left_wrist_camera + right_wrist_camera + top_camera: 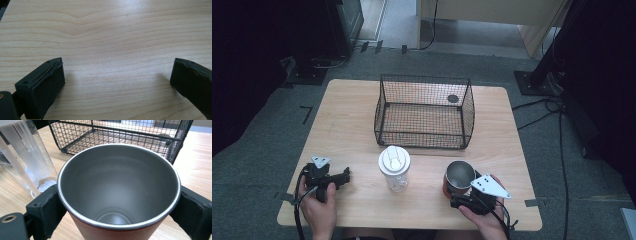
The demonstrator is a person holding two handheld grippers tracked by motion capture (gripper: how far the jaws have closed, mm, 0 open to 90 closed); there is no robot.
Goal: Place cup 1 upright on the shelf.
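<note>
Steel cup (117, 192) with a red outside stood near the front right of the wooden table (347, 125), clamped between the jaws of the right gripper (460, 196). Beside it stood a clear bottle (394, 169), before a wire basket (424, 111). The left gripper (117, 82) was spread wide over bare wood.

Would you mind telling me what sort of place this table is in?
Probably a lab or recording workspace, not a home: grey carpet floor with tape marks, dark equipment stands with cables beside the wooden table, and a wire basket laid out.
</note>
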